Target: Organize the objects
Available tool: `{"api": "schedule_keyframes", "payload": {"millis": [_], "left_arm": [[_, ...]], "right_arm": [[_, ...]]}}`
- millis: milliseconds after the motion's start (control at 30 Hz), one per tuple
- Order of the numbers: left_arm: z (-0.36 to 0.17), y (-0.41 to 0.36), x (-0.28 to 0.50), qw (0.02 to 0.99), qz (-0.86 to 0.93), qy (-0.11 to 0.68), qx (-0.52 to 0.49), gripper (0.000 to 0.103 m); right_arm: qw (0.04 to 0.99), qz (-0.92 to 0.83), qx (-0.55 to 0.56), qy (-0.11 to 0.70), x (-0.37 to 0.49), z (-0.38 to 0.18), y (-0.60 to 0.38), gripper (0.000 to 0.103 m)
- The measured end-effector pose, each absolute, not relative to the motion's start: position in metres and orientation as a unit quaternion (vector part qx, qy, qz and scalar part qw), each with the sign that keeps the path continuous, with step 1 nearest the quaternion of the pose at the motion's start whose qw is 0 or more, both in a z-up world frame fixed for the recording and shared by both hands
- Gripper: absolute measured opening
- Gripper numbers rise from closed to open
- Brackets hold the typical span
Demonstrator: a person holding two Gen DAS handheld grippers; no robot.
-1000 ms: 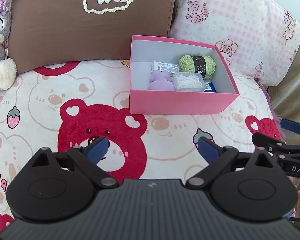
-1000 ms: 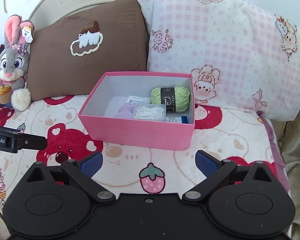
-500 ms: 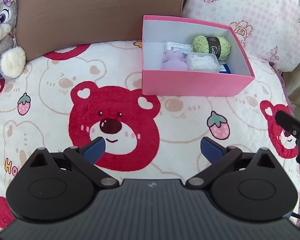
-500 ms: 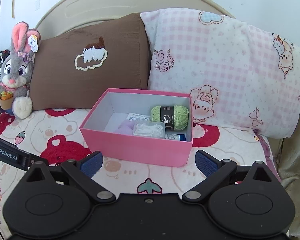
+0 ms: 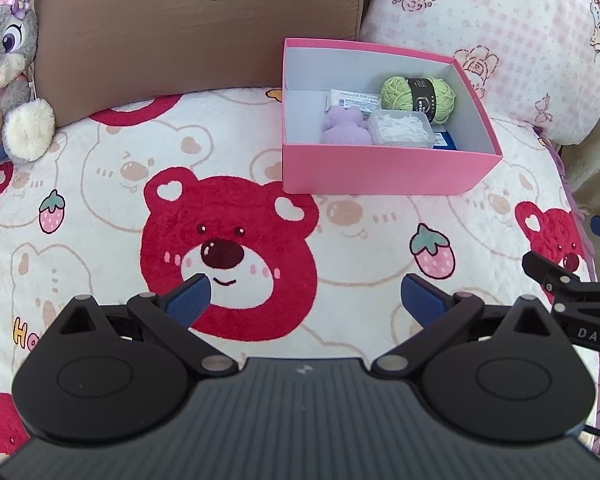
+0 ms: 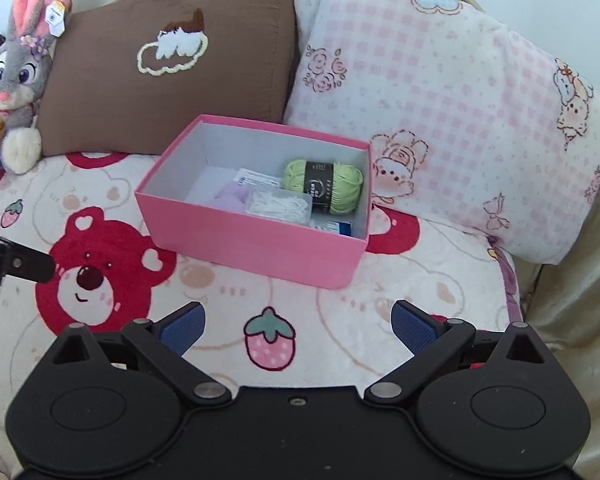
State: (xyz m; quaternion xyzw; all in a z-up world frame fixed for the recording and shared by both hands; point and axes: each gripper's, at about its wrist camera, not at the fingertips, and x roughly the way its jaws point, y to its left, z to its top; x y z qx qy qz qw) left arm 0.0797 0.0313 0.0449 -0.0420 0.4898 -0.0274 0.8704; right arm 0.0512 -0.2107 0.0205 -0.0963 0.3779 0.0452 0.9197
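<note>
Left wrist view, bed cover: a bear-and-strawberry blanket (image 5: 100, 184) spreads under everything in sight.
Pillows: a brown pillow (image 6: 172, 60) and a pink checked pillow (image 6: 440, 120) lean side by side at the head of the bed.
Plush: a grey rabbit toy (image 6: 16, 76) sits against the brown pillow's left edge.
Container: an open pink box (image 5: 384, 172) rests on the blanket in front of the two pillows, well apart from both grippers.
Box contents: a green yarn ball (image 5: 418, 94) lies at the back right; a clear plastic case (image 5: 400, 130) of white pieces sits in front of it; a purple soft item (image 5: 342, 128) lies just left of the case; a white label packet (image 5: 352, 100) lies behind that.
Left gripper (image 5: 304, 298): jaws spread wide, nothing between them, above the red bear print.
Right gripper (image 6: 298, 324): jaws spread wide, empty, above a strawberry print, short of the box.
</note>
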Motion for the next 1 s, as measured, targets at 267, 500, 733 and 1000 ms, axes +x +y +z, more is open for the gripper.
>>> {"api": "schedule_keyframes", "payload": {"millis": [267, 500, 733, 1000], "left_arm": [[0.049, 0.029, 0.075, 0.873, -0.029, 0.486, -0.038, 0.103], [0.048, 0.029, 0.075, 0.87, -0.012, 0.491, -0.033, 0.103], [0.044, 0.031, 0.076, 0.863, 0.0, 0.505, -0.03, 0.103], [0.043, 0.03, 0.076, 0.86, 0.0, 0.51, -0.025, 0.103]], "right_arm": [[0.916, 0.031, -0.086, 0.391, 0.051, 0.026, -0.211, 0.101], [0.918, 0.043, -0.057, 0.39, 0.049, 0.031, -0.214, 0.101], [0.917, 0.05, -0.053, 0.392, 0.045, 0.033, -0.211, 0.101], [0.918, 0.054, -0.057, 0.389, 0.041, 0.036, -0.206, 0.101]]}}
